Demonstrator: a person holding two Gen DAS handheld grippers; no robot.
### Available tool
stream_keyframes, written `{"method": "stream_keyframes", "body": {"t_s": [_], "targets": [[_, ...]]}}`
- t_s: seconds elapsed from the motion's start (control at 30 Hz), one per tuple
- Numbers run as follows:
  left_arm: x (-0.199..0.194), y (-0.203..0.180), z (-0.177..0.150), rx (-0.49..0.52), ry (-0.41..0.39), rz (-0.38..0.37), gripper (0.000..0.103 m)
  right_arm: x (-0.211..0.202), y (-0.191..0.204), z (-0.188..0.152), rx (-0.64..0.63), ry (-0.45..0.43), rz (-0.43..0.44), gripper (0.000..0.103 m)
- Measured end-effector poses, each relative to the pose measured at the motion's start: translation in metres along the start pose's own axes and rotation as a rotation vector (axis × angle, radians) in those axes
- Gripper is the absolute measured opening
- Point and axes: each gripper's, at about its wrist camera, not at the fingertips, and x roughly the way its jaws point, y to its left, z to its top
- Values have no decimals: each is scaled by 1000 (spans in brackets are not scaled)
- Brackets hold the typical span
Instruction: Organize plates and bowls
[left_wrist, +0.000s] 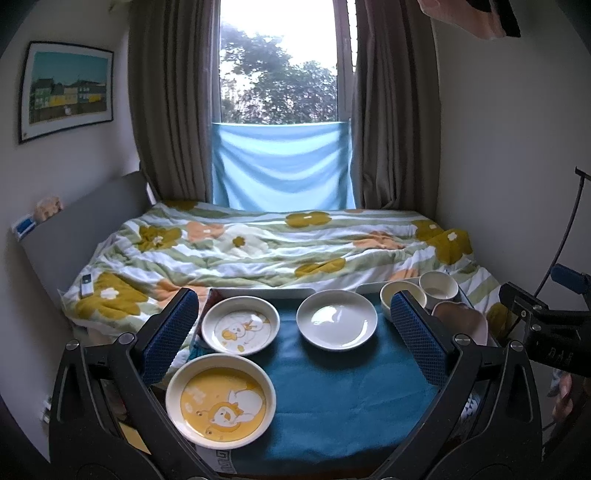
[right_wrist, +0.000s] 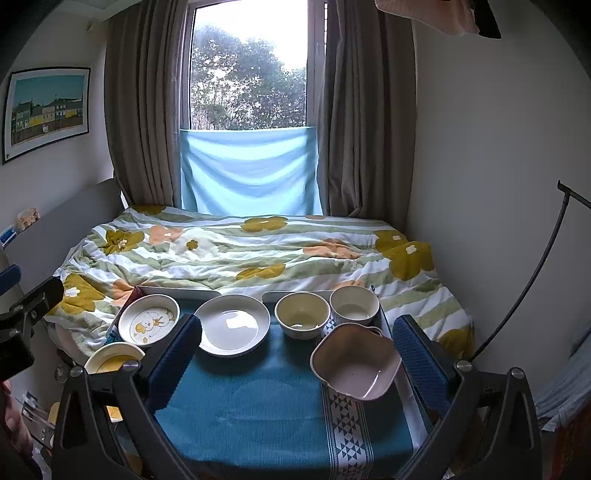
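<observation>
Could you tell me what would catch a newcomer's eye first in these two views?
Probably the dishes spread on the teal cloth: a yellow cartoon plate nearest on the left, a paler cartoon plate behind it, a plain white plate in the middle, and two round bowls plus a pinkish wavy-rimmed bowl on the right. Both tools, left and right, hover open and empty. Behind lie a flowered quilt and a bright window.
</observation>
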Motion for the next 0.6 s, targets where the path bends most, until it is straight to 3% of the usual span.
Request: {"method": "stream_keyframes", "body": {"t_s": [0.6], "targets": [[0,-1,-2,-1,5,8,103,-2,1,3,3,-5,5,103]]}}
